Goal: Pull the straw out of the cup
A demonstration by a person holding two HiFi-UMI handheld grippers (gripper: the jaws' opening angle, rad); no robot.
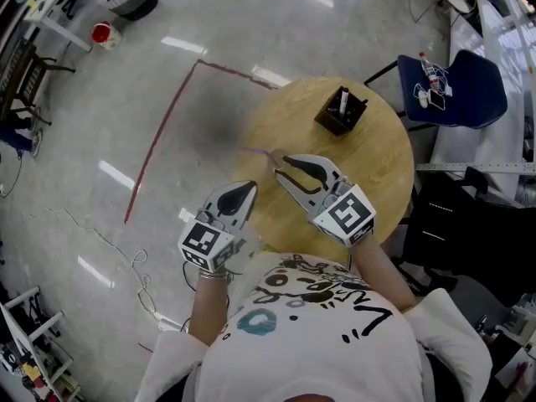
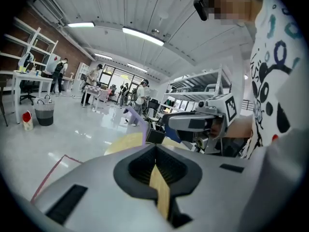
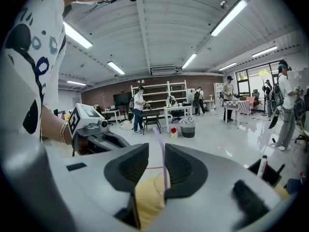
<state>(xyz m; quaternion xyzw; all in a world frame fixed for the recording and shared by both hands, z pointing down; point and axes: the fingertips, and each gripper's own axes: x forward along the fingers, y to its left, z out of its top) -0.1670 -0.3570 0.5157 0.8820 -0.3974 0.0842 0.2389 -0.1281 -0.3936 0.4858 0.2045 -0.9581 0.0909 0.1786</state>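
Thin purple plastic straw [image 3: 162, 156] stands in clear plastic cup [image 3: 156, 184] on round wooden table [image 1: 377, 166], near edge, between right gripper [image 3: 155, 153] jaws, which are apart. Left gripper [image 2: 155, 149] jaws together, empty. Cup is plain only in right gripper view; head view shows the straw poking left.

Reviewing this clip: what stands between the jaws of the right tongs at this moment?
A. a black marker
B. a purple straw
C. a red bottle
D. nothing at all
B: in the right gripper view the purple straw rises out of the clear cup between the parted jaws of the right tongs.
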